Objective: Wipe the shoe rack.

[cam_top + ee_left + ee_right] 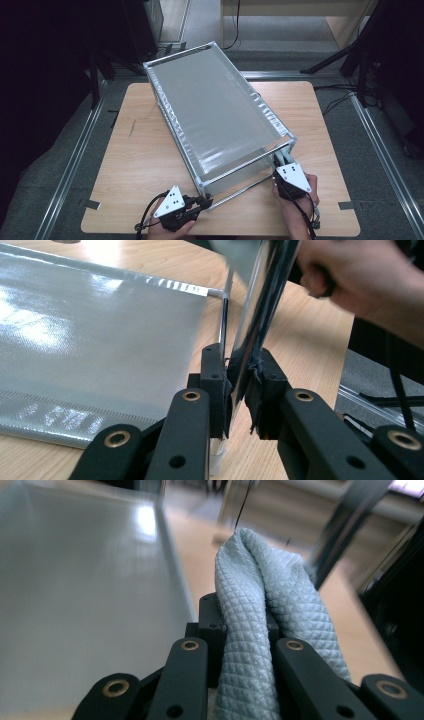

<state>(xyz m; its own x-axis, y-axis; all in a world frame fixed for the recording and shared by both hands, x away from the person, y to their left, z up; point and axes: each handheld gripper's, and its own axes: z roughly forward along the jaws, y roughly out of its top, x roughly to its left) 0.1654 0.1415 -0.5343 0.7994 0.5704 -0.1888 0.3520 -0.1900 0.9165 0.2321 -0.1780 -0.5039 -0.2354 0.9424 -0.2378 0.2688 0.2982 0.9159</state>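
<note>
Black jaws of the left gripper (pixel 240 390) pinch the metal-framed grey rack's (pixel 220 115) corner post; right gripper (pixel 245 630) clamps a pale-blue waffle cloth (pixel 265 615) beside its near end. Wiping seemingly just beginning.

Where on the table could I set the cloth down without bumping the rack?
Bare wooden table lies left of the rack, widest there. A narrower strip runs along its right side. The near edge is crowded: the left gripper clamps the rack's corner post, and the right gripper holds the cloth.
</note>
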